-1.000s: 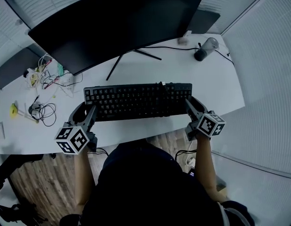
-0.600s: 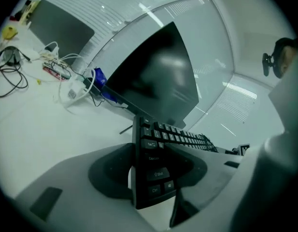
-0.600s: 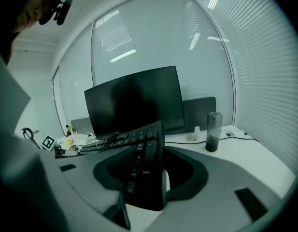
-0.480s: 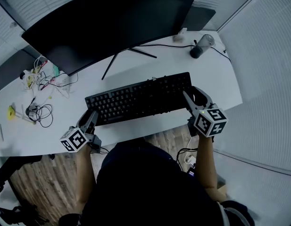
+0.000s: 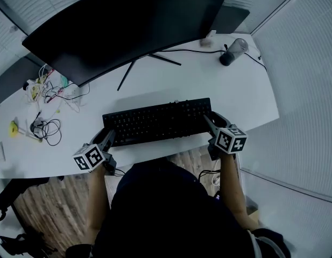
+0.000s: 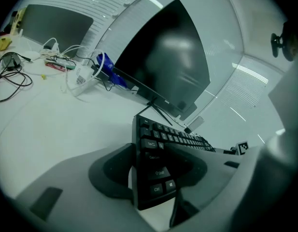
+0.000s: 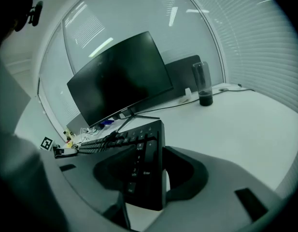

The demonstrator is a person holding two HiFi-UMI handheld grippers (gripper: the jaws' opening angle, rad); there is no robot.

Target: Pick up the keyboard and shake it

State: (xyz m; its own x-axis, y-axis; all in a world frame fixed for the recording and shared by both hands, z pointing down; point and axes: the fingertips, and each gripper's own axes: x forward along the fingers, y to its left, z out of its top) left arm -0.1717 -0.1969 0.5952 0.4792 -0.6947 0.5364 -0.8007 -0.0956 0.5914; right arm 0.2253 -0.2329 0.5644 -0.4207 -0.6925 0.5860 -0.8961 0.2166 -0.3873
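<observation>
Left tool (image 5: 107, 137): we see its jaws pinching the left end of the keyboard (image 5: 157, 121), by the Ctrl and Shift keys. The hold is on a narrow edge, so a hard shake may slide that end out.
Right tool (image 5: 211, 123): it is clamped on the number-pad end. If either side loosens, we expect the keyboard to swing down from the other tool.
Keyboard: it spans from one tool to the other and appears raised over the near edge of the surface (image 5: 209, 85). If dropped, it could miss the surface and hit the floor.
Monitor stand (image 5: 134, 69): it stands ahead of both tools. A forward lurch could strike its legs.
Loose cables (image 5: 47, 128): left of the left tool and apart from it, so a snag is unlikely.
Dark cup (image 5: 233, 51): far ahead of the right tool, so we see little risk.
</observation>
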